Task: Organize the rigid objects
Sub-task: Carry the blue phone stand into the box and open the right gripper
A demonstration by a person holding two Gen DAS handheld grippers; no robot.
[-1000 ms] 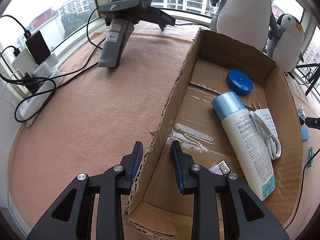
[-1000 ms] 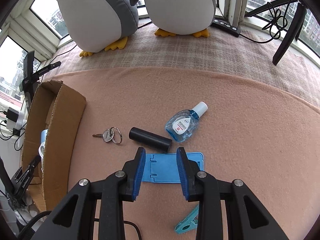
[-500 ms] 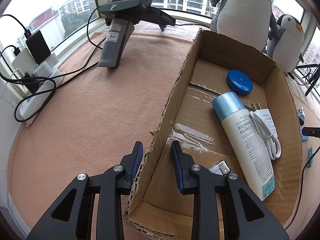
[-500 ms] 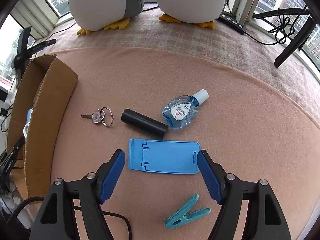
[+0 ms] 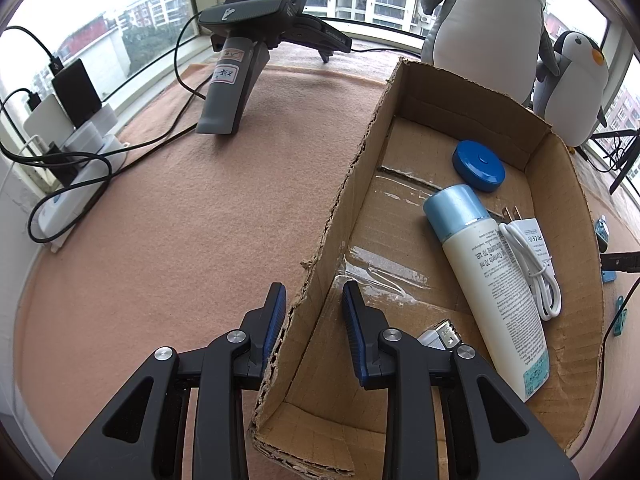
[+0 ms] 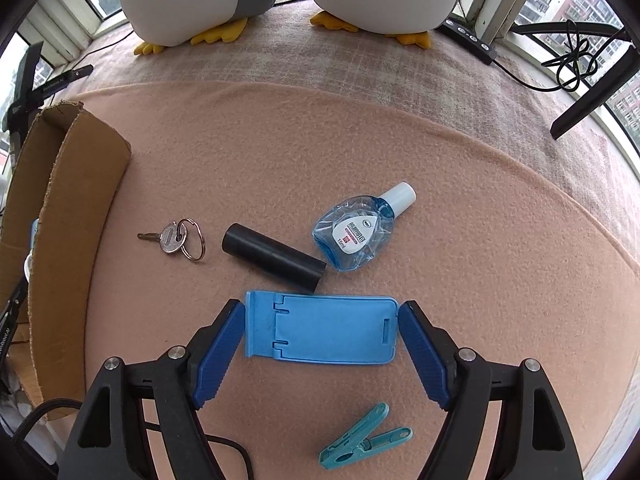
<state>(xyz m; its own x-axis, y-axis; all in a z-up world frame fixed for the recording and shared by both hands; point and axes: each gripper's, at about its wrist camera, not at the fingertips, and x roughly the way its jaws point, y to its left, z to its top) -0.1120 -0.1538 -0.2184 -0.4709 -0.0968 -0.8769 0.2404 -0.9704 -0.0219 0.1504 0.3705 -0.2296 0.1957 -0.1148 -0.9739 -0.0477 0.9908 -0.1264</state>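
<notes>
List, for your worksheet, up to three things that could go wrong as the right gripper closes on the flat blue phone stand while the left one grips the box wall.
1. The right gripper straddles the blue phone stand lengthwise; lying flat on the cloth, it may slip free.
2. The black cylinder lies just beyond the stand and could roll if nudged.
3. The left gripper straddles the torn wall of the cardboard box, which might bend or tear further.
</notes>
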